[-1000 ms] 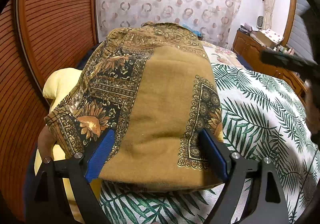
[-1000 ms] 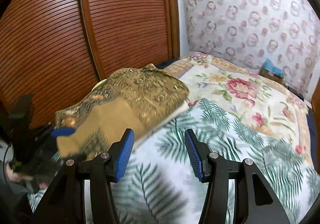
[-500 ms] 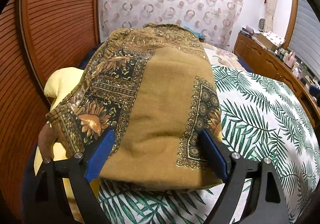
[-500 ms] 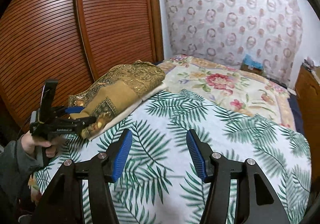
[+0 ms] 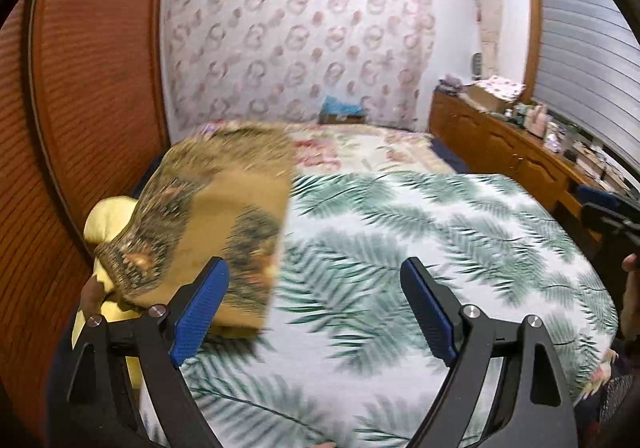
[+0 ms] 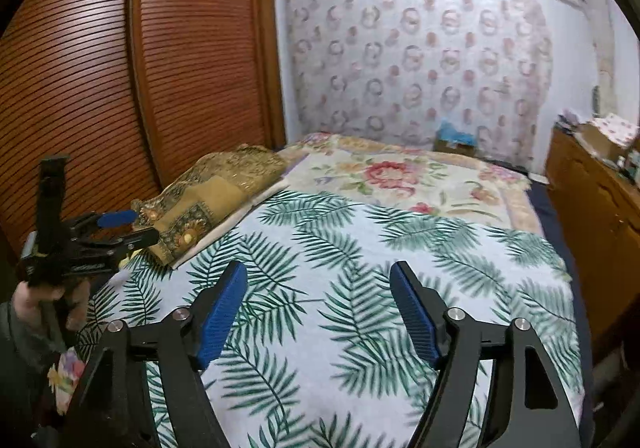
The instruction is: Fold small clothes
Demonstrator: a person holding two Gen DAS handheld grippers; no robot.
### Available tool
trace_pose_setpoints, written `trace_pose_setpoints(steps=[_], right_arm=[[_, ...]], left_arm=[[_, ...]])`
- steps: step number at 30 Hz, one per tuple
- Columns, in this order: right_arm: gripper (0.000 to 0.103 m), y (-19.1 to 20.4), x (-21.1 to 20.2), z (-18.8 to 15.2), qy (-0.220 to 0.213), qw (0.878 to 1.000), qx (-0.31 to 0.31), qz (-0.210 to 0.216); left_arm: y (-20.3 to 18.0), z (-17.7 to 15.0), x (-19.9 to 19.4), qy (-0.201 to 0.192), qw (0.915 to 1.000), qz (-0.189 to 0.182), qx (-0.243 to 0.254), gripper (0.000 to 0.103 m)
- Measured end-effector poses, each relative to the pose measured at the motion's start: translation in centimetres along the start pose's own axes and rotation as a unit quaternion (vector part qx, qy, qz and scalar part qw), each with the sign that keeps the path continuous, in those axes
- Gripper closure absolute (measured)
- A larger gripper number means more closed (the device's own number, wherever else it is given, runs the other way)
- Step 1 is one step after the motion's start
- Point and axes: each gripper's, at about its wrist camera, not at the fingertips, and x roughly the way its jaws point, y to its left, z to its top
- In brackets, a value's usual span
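A folded brown and gold patterned garment (image 5: 216, 216) lies at the left edge of the bed, on a yellow item (image 5: 108, 220). It also shows in the right wrist view (image 6: 216, 192). My left gripper (image 5: 316, 308) is open and empty, just right of and nearer than the garment. It shows from outside in the right wrist view (image 6: 120, 228), close to the garment's near end. My right gripper (image 6: 316, 312) is open and empty above the leaf-print cover (image 6: 360, 268).
A brown louvred wardrobe (image 6: 120, 68) stands along the bed's left side. A floral blanket (image 6: 400, 180) covers the far part of the bed. A wooden dresser (image 5: 520, 160) with clutter runs along the right wall.
My left gripper has drawn back and turned right, off the garment that lay between its fingers. The garment stays at the bed's left edge. My right gripper has pulled back further.
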Motion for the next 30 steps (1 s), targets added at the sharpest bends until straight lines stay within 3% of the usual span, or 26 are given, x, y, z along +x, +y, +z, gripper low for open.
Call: trace_pose_setpoints(steps=[5, 14, 20, 30], right_arm=[[0.026, -0.5, -4.7, -1.1, -0.026, 0.999, 0.013, -0.026], [0.026, -0.9, -12.0, -1.6, -0.077, 0.994, 0.034, -0.066], [0.026, -0.8, -12.9, -2.1, -0.081, 0.993, 0.041, -0.071], [0.026, 0.0, -10.7, -1.7, -0.084, 0.993, 0.044, -0.075]], left_arm=[[-4.6, 1.8, -3.0, -0.036, 0.999, -0.014, 0.024, 0.015], [-8.7, 3.6, -6.5, -0.078, 0.9963, -0.008, 0.034, 0.015], [-9.5, 3.6, -7.1, -0.079, 0.9962, -0.014, 0.034, 0.015], [-9.7, 3.4, -7.6, -0.082, 0.9959, -0.015, 0.034, 0.015]])
